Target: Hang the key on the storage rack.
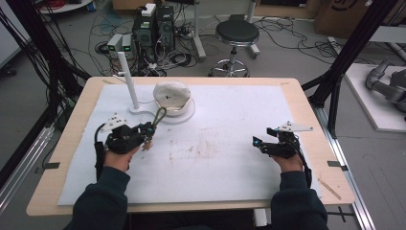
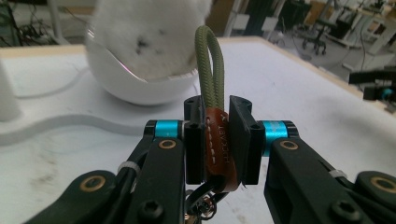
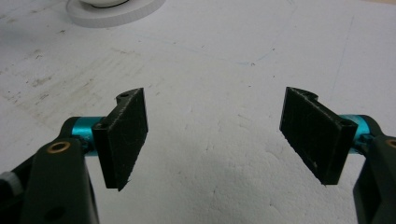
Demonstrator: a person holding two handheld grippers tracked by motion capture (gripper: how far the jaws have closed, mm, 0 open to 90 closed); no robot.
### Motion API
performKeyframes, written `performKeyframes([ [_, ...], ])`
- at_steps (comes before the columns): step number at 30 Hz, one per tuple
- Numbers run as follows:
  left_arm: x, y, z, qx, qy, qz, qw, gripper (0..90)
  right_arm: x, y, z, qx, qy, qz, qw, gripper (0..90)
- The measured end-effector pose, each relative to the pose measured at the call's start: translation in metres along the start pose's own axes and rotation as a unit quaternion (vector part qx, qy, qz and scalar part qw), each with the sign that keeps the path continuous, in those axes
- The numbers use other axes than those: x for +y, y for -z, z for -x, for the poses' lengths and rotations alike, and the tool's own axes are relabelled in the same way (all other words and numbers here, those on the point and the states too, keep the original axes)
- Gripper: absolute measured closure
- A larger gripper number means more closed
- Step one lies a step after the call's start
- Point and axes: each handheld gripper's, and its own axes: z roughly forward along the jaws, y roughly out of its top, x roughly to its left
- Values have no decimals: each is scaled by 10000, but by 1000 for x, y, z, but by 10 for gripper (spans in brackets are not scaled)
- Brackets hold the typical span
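Broadly, a white mat [image 1: 230, 158] covers the wooden table [image 1: 306, 110], with a white stand [image 1: 128, 76] and a white bowl [image 1: 172, 96] holding something pale and fuzzy at the far left. Just in front of the bowl, the left gripper [image 1: 147, 130] has its jaws closed tight on the brown leather tab [image 2: 219, 144] of a keychain strap [image 2: 212, 74], whose olive cord loop runs lengthwise away from the jaws toward the bowl. Stamped letters on the tab are too faint to read surely. The right gripper [image 3: 217, 135] hovers over bare mat, jaws wide apart, holding nothing.
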Motion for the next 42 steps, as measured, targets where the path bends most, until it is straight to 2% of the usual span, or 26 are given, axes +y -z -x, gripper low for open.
performKeyframes([
  [6,24,22,-24,154,21,396,9991,765,0,0,0,-10,-6,-2,10000,236],
  [10,39,33,-44,232,139,610,9978,765,0,0,1,-4,-9,-3,10000,236],
  [18,63,41,-76,437,423,939,9937,765,-1,-1,2,6,-26,-25,10000,236],
  [23,67,38,-88,556,552,991,9920,766,-1,-2,3,7,-34,-33,10000,237],
  [26,66,33,-93,661,617,889,9919,766,-1,-2,3,7,-46,-38,10000,237],
  [31,65,24,-101,793,780,824,9904,766,-1,-3,3,2,-28,-38,10000,236],
  [36,67,13,-103,959,687,623,9911,765,-1,-3,3,7,-32,-74,10000,237],
  [39,66,9,-102,1103,511,533,9911,757,-1,-3,3,7,-20,-76,10000,237],
  [41,63,8,-101,1059,411,630,9915,729,-2,-3,4,4,-20,-69,10000,237],
  [42,62,8,-100,1036,409,648,9917,680,-2,-3,4,-5,-36,-61,10000,237],
])
